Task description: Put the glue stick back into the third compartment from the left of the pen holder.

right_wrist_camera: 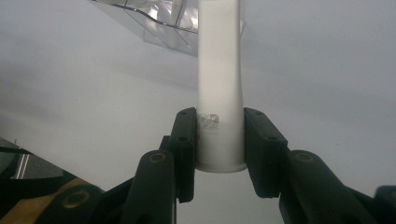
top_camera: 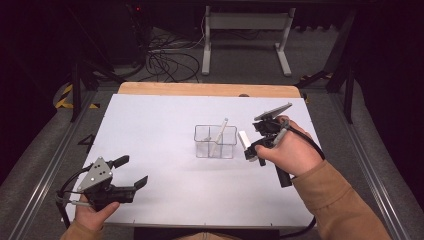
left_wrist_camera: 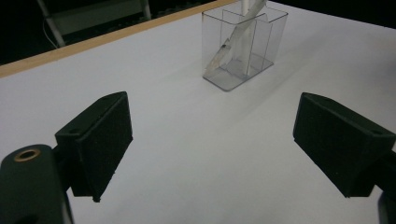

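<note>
White tube (right_wrist_camera: 219, 84): clamped near its base by the right gripper (right_wrist_camera: 219, 154), held just right of the organizer, likely for dropping in.
Clear organizer (top_camera: 215, 142): mid-table, 1 slim white stick (top_camera: 218, 136) leaning inside.
Left gripper (top_camera: 131, 172): jaws wide, idle, front-left.

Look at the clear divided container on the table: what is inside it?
One white stick-like item leans inside the clear container; which compartment holds its foot is unclear. The right gripper holds a white tube outside it.
</note>
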Available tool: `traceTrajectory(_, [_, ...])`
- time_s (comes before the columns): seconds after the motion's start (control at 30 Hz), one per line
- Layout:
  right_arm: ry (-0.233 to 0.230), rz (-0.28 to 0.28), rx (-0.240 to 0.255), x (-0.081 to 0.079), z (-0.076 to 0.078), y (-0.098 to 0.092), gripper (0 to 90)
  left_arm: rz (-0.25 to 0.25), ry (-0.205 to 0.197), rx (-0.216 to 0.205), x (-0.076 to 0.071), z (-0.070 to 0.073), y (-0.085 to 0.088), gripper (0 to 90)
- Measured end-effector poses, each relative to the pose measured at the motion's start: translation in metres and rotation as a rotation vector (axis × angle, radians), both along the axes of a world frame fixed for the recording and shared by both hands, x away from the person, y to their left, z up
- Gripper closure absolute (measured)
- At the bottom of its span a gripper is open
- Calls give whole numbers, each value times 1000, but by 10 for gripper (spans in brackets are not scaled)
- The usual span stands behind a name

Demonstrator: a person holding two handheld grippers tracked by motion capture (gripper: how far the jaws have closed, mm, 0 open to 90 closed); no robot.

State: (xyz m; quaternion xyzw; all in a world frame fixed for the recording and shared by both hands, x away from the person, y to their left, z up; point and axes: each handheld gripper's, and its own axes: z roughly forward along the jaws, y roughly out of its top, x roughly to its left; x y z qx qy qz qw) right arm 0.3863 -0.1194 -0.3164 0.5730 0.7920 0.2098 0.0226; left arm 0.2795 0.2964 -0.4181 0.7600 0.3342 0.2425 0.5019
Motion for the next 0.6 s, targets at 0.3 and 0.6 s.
traceTrajectory(0.3, [42, 4, -8, 11, 5, 9, 675, 10, -3, 6, -3, 0, 3, 127])
traceTrajectory(0.6, [73, 36, -26, 21, 6, 18, 675, 18, 1, 3, -5, 0, 4, 127])
